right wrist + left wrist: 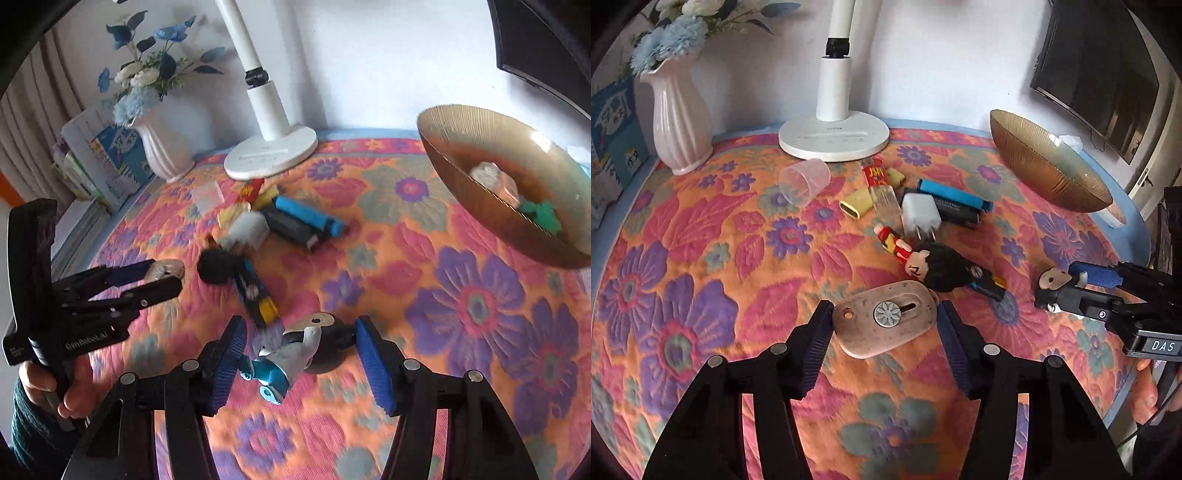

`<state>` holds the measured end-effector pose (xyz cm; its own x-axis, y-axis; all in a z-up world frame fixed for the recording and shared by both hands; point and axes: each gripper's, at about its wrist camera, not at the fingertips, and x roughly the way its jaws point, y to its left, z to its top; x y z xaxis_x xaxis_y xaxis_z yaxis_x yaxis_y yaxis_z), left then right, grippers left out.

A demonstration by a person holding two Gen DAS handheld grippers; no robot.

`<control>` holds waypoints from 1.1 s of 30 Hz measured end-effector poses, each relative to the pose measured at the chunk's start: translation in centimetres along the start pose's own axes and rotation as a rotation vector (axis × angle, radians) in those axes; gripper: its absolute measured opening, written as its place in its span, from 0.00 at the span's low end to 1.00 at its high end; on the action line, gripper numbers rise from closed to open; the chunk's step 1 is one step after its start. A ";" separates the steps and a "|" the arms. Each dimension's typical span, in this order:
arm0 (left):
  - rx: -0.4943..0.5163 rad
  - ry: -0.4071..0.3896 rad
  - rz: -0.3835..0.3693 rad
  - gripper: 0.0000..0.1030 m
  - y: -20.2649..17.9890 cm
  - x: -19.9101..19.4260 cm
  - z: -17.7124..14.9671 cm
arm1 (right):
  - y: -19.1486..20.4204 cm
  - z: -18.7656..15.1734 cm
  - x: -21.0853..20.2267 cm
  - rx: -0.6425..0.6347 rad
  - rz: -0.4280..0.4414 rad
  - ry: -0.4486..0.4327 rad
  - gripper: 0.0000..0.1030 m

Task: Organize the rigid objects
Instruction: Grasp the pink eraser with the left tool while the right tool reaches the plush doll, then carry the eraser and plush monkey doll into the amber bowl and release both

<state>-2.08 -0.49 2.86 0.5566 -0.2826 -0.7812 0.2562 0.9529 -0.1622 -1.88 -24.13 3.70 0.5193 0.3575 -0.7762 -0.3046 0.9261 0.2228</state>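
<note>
Left wrist view: left gripper (884, 325) jaws clamped on both ends of a speckled pink utility knife (884, 323), lifted clear of the floral desk (701, 258). Right wrist view: right gripper (301, 360) jaws closed around a small blue-and-grey figurine (291, 356), pads apparently touching its foot and dark head, though blurred. Beyond, a loose pile with a white charger (919, 216) and blue lighter (955, 194); further right, the amber bowl (461, 177), holding a few pieces. Risk, judged: rounded figurine pivoting out of an end-to-end pinch; smooth knife shell slipping during transfer towards the bowl.
</note>
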 end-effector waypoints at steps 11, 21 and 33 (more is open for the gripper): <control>0.040 0.100 -0.083 0.65 -3.9 -1.4 -4.2 | -1.7 -5.1 -1.7 -0.046 -0.023 0.020 0.62; 0.065 0.050 0.086 0.56 -4.1 0.7 -3.2 | -0.3 -4.8 -0.3 -0.010 -0.082 0.008 0.64; 0.131 -0.112 0.004 0.30 -9.8 -3.6 3.3 | -4.1 -1.6 -6.0 0.088 -0.130 -0.145 0.54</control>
<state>-3.97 -9.21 9.24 0.6406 -0.2965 -0.7083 0.3506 0.9336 -0.0737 -5.03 -30.25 6.50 0.6608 0.2416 -0.7107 -0.1592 0.9704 0.1818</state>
